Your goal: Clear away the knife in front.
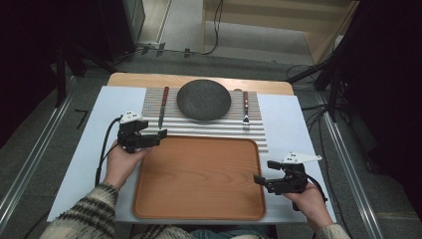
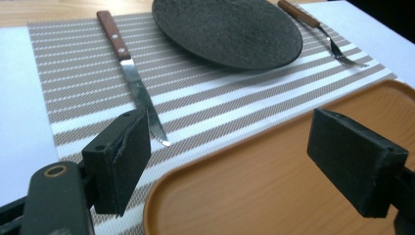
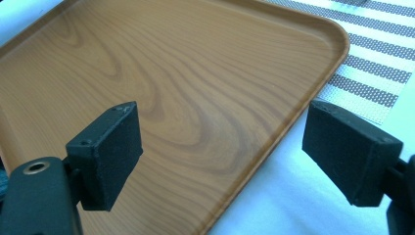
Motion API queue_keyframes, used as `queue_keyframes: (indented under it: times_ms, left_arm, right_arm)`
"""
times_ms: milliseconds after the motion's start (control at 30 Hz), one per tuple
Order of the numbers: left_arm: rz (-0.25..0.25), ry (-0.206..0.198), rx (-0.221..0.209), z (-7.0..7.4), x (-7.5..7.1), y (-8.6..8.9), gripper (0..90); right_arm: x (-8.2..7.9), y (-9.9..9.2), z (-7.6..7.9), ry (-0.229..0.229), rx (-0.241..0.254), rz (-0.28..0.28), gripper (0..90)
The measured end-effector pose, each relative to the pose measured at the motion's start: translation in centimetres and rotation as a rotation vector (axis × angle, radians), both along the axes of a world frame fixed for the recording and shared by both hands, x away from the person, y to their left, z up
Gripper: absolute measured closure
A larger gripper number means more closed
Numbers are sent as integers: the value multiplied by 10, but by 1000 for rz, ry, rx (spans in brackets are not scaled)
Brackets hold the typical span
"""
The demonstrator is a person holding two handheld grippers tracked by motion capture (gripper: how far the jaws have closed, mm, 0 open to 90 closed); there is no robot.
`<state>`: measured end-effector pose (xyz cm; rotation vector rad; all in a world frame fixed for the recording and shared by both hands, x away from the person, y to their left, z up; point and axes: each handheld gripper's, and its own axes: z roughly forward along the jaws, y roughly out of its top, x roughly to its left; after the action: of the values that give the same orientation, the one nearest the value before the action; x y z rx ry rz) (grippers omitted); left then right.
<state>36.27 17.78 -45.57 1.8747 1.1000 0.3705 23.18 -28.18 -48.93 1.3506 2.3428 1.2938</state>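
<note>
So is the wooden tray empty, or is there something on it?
Empty. The tray shows only bare wood grain. The knife, plate and fork all lie on the striped mat beyond it.

Ahead of the left gripper (image 1: 158,138) and off to its right, a dark, speckled round plate (image 1: 204,99) sits on a mat striped in brown and white (image 1: 209,127). The mat runs across in front of both grippers. A fork with a wooden handle (image 1: 245,110) lies on the mat just right of the plate, well ahead of the right gripper (image 1: 265,172), its tines pointing back toward the person. A white sheet (image 1: 293,129) lies under the mat and spreads out beneath both grippers. The far edge of the wooden table (image 1: 149,79) shows beyond it. Farther off, black cables (image 1: 216,25) trail over the grey floor, and a metal rail (image 1: 30,164) runs along the floor left of the left gripper.
</note>
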Motion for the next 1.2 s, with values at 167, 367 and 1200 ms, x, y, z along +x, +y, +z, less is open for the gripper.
queue_keyframes:
  times_ms: [167,367,1200]
  left_arm:
    - [0,8,-10,-1,8,-3,164]
    - [2,-4,-4,-4,12,-4,164]
    - [87,-14,53,-2,77,-15,183]
  right_arm:
    - [0,0,0,1,2,0,132]
    - [0,-1,0,0,5,1,132]
    - [3,2,1,-2,8,16,132]
